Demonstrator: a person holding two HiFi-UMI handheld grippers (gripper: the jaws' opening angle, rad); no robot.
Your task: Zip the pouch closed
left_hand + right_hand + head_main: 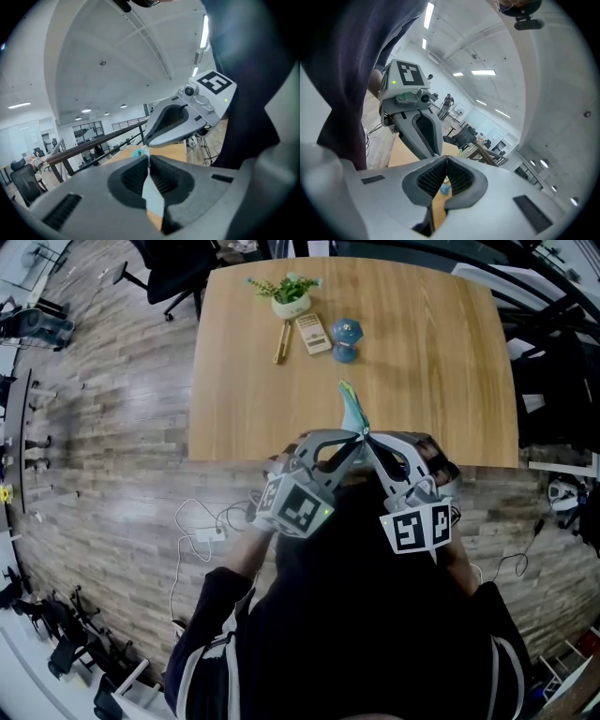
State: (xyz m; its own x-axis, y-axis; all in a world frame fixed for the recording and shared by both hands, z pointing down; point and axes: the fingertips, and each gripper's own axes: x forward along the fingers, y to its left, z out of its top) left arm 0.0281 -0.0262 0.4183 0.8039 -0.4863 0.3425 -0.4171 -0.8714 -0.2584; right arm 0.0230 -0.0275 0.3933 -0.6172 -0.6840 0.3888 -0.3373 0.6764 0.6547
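In the head view a teal pouch (353,410) stands up in the air over the near edge of the wooden table (431,381). Both grippers meet at its lower end. My left gripper (356,437) is shut on the pouch: in the left gripper view a pale strip of its fabric (152,194) is pinched between the pads, with a teal corner (139,152) past the tips. My right gripper (371,438) is shut, tip against tip (446,158), close beside the left gripper (435,151). Its own view shows nothing between its pads.
At the table's far side stand a small potted plant (291,298), a flat box (312,334), a gold stick (280,341) and two blue round items (345,339). An office chair (178,277) stands beyond the table. White cables (202,531) lie on the wooden floor.
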